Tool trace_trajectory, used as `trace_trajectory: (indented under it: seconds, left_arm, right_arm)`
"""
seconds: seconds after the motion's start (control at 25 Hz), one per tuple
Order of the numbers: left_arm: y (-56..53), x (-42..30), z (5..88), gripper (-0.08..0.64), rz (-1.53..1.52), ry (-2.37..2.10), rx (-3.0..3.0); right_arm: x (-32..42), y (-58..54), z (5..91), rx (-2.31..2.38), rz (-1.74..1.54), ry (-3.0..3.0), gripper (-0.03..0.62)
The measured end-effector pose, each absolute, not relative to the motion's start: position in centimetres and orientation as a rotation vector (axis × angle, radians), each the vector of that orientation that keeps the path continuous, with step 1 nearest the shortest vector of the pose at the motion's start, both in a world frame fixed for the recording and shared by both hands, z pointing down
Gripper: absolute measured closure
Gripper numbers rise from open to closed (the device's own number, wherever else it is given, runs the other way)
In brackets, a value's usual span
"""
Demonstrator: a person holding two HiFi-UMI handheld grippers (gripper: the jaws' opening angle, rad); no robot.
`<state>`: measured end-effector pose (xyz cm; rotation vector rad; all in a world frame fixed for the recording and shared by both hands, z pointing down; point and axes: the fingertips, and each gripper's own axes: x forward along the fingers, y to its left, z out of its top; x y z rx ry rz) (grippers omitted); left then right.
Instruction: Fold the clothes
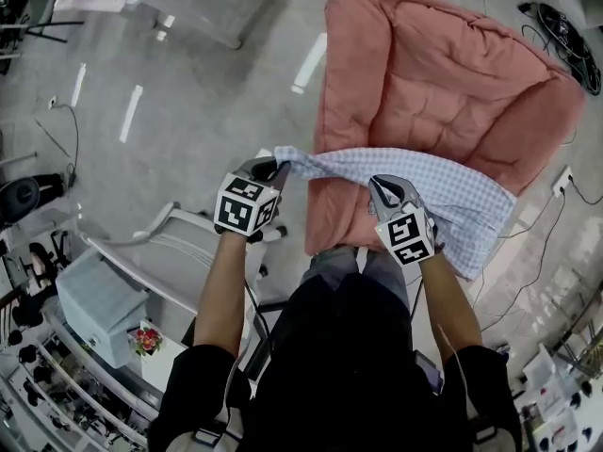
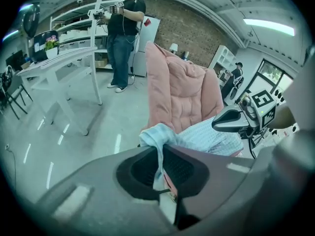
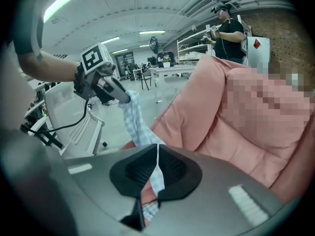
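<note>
A light blue checked shirt [image 1: 415,182] hangs stretched between my two grippers above a pink padded armchair [image 1: 443,73]. My left gripper [image 1: 280,165] is shut on the shirt's left end, and the cloth [image 2: 158,137] is pinched between its jaws. My right gripper [image 1: 384,194] is shut on the shirt's upper edge further right, with cloth [image 3: 156,167] running through its jaws. The rest of the shirt droops to the right past the right gripper. In the left gripper view the right gripper [image 2: 231,122] shows at the right; in the right gripper view the left gripper [image 3: 123,96] holds the shirt's far end.
The armchair [image 3: 236,107] stands just ahead on a grey floor. A white table [image 2: 54,63] and shelves with a standing person [image 2: 125,33] lie beyond. A white chair [image 1: 160,243] and a cluttered shelf sit at the lower left, cables [image 1: 565,36] at the right.
</note>
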<state>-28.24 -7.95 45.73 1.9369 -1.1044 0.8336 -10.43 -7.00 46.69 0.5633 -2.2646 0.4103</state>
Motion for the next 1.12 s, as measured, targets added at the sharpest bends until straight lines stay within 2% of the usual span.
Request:
trace_trajectory:
  seconds: [0.24,0.44,0.72,0.84,1.0,1.12]
  left_arm:
    - [-8.4,-29.0,45.5,0.534,0.804,-1.085,2.035]
    - [-8.0,-28.7,44.5,0.532,0.755,-1.051,2.08]
    - [-6.6,-29.2,44.0,0.532,0.778,-1.014,2.102]
    - [-6.2,-29.5,44.1,0.532,0.769,-0.995,2.109]
    - [-5.9,-29.5,44.5,0.529,0.743,-0.985,2.107]
    - [-5.6,-29.6,44.8,0.515,0.707,-0.975,2.102]
  right_arm:
    - [-14.9,-7.7,47.2,0.432,0.364,-2.291,0.574]
    - [-20.0,-7.0,46.4,0.252,0.273,-2.329,0.497]
    - [-25.1,-5.2,46.4,0.065,0.175,-2.332,0.449]
    - [-26.1,-4.7,46.6,0.058,0.166,-2.327,0.459]
    - [-25.9,-4.8,46.3,0.112,0.153,-2.332,0.553]
    - [-25.3,-4.1,45.7,0.159,0.158,-2.344,0.569]
